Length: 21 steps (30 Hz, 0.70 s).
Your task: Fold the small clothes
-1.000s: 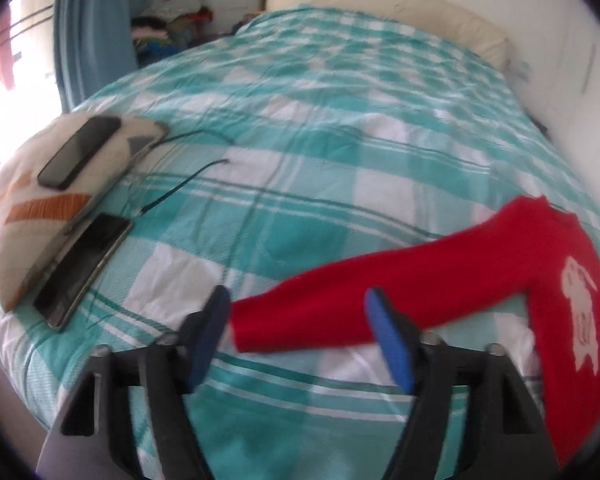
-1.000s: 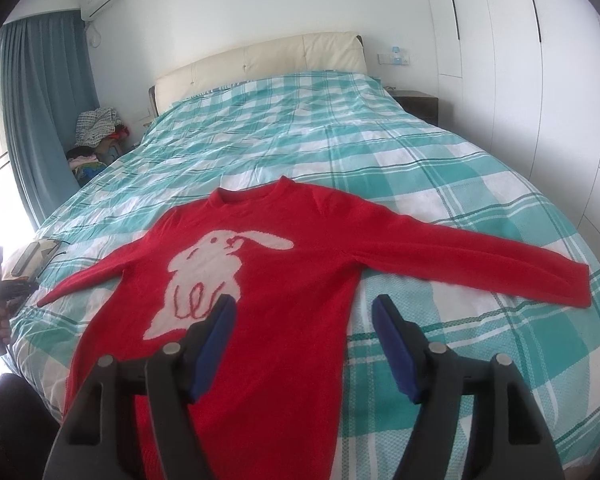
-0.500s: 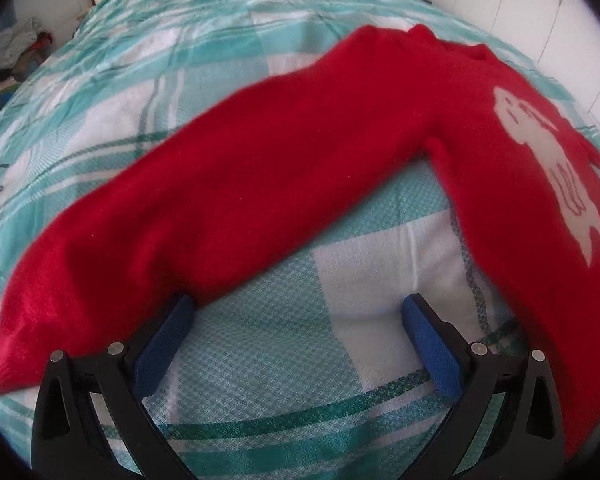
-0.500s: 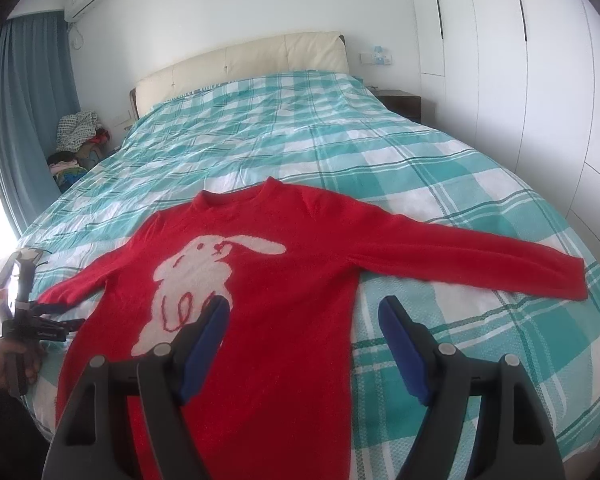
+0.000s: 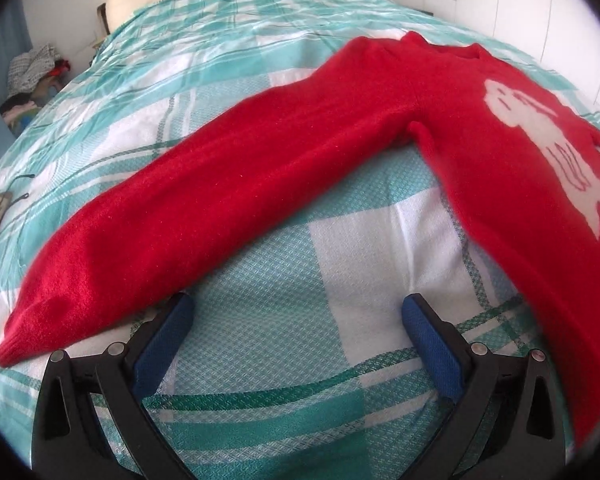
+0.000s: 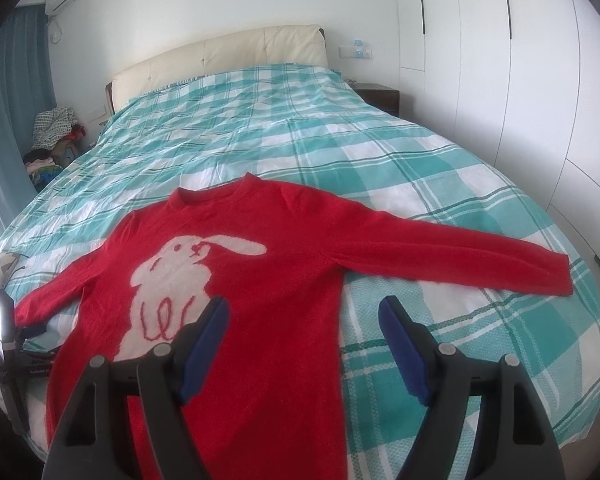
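Left wrist view: the left gripper (image 5: 296,316) sits spread at lower centre, one pad against the red rabbit sweater's (image 5: 460,92) sleeve (image 5: 204,204), which runs from lower left to upper right across the checked bedspread (image 5: 260,40). Right wrist view: the right gripper (image 6: 302,320) hangs spread over the hem, holding nothing. Closing now would likely pinch bedspread along with the sleeve, since the pads straddle bare cloth.

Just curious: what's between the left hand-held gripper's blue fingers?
Only bare checked bedspread in the left wrist view; the red sweater's sleeve lies just beyond the left hand-held gripper.
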Available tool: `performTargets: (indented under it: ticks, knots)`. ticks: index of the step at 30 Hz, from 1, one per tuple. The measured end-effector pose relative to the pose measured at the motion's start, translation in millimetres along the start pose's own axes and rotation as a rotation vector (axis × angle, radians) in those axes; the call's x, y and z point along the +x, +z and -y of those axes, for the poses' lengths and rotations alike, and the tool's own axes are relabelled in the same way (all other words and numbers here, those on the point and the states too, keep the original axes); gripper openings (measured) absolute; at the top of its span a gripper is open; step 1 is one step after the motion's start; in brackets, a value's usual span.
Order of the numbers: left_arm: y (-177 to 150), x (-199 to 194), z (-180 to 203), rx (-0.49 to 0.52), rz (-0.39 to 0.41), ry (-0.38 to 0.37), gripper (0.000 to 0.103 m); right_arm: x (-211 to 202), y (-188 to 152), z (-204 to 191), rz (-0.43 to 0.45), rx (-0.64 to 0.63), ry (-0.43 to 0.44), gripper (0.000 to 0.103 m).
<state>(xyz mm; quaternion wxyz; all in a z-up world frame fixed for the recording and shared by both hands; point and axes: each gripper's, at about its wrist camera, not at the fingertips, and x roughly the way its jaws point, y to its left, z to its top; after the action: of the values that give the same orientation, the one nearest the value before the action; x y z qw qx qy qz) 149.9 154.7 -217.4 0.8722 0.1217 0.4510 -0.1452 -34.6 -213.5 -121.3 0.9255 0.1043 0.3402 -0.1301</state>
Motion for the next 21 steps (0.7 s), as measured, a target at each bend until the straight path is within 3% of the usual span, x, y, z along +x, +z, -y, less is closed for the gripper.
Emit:
performTargets:
  ticks: [15, 21]
  knots:
    - [3.5, 4.7, -2.8, 0.005, -0.017, -0.010, 0.103, 8.6, 19.0, -25.9, 0.031, -0.051, -0.095, 0.076]
    - [3.6, 4.7, -2.8, 0.007, -0.020, -0.011, 0.103, 19.2, 16.5, -30.2, -0.004, -0.019, -0.073, 0.076]
